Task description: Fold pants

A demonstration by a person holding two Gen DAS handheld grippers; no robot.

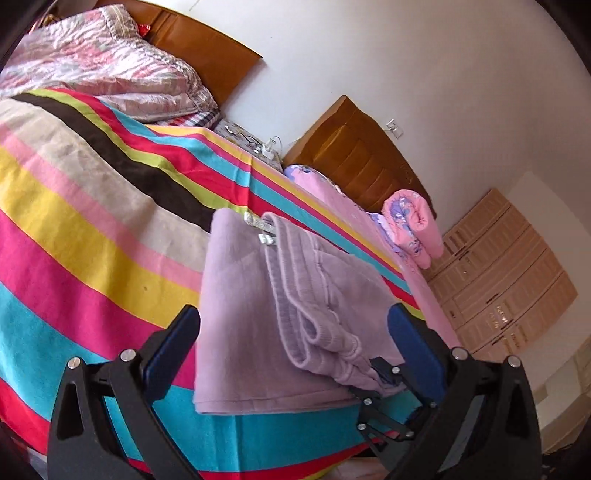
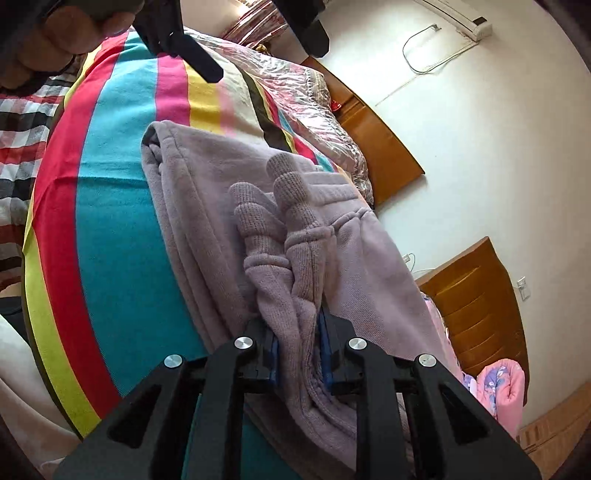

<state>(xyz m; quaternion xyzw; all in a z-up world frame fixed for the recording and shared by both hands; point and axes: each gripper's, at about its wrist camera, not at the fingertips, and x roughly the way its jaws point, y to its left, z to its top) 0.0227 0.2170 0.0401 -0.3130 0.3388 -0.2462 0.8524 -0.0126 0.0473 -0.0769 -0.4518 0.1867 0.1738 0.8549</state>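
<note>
Lilac fleece pants (image 1: 266,295) lie folded on the striped bedsheet (image 1: 92,206), with the ribbed cuffs (image 1: 332,343) doubled back on top. My left gripper (image 1: 295,314) is open, its blue pads (image 1: 173,343) standing wide on either side of the pants without touching them. In the right wrist view my right gripper (image 2: 299,350) is shut on the bunched cuff end of the pants (image 2: 288,258). Its black tips (image 1: 373,384) also show in the left wrist view at the cuffs. The left gripper (image 2: 268,62) hangs over the far edge of the sheet, with a hand (image 2: 74,33) on its handle.
A plastic-wrapped floral quilt (image 1: 103,66) lies at the bed's head below a wooden headboard (image 1: 199,40). Chargers and cables sit on a nightstand (image 1: 255,144). Beyond it is a second bed with a pink sheet (image 1: 332,199), a rolled pink quilt (image 1: 413,225), and pale drawers (image 1: 509,280).
</note>
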